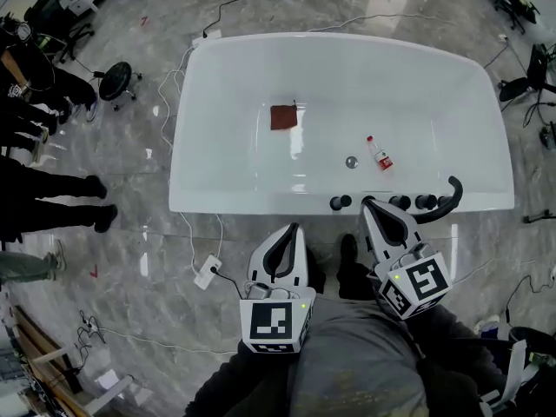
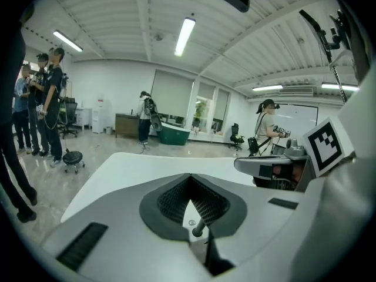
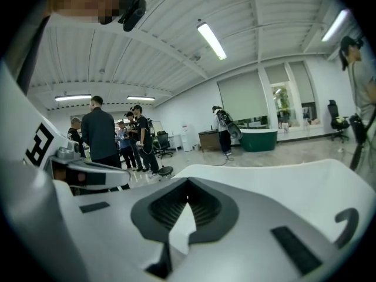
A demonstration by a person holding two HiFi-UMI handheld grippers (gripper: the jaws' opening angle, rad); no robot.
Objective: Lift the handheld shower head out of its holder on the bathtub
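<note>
Clearly left gripper [image 1: 293, 228] and right gripper [image 1: 367, 202] are clenched empty; the right must part its jaws before closing round the shower head [image 1: 449, 196] to its right.

I can't read the tiny bottle [image 1: 380, 155] label; bystanders [image 1: 39, 194] are cut off at left; where the shower head [image 1: 452, 194] seats is unclear.
</note>
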